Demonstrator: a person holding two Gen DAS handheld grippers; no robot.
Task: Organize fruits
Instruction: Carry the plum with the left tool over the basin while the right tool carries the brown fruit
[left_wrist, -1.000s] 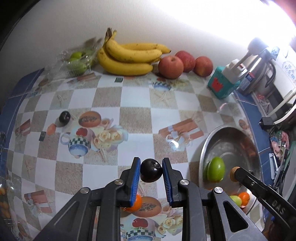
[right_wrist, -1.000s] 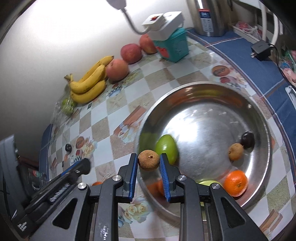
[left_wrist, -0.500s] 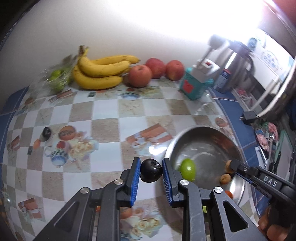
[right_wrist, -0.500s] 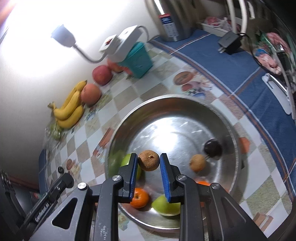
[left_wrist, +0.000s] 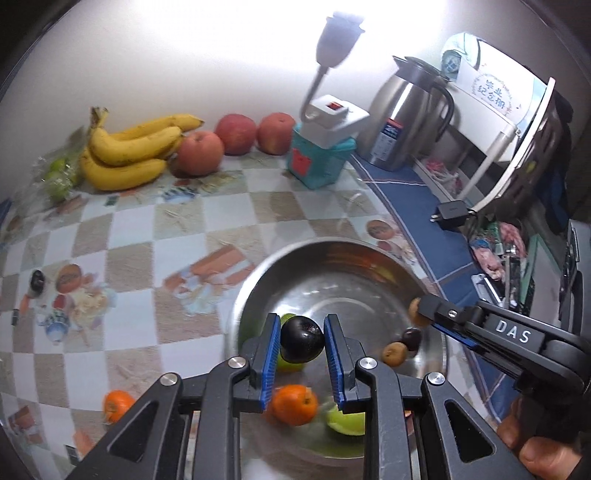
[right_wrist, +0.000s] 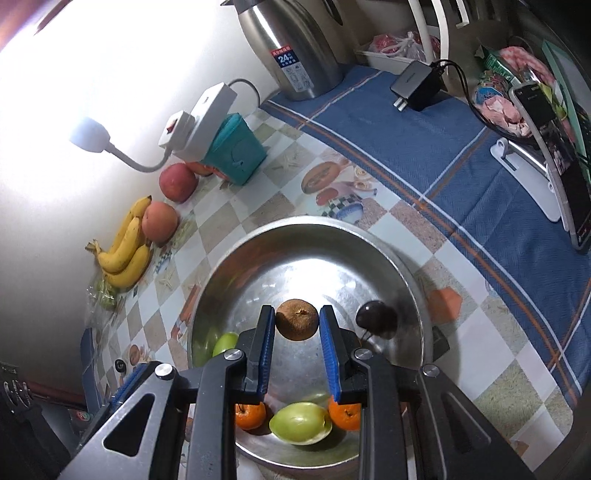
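Grippers (left_wrist: 301, 338) (right_wrist: 297, 319) w/ fruit over bowl (right_wrist: 406, 273)

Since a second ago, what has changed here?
Both claws have carried their fruit over the bowl: the left claw with the dark plum, from above the tablecloth; the right claw with the brown fruit, from the near rim toward the middle. Both grips stay shut; nothing was released.

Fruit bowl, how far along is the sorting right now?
Done: the bowl already holds two oranges, green fruits, a dark plum and a brown fruit. In hand: the left gripper is shut on a dark fruit, the right gripper on a brown one, both over the bowl. Left: an orange, another plum, bananas and apples on the table.
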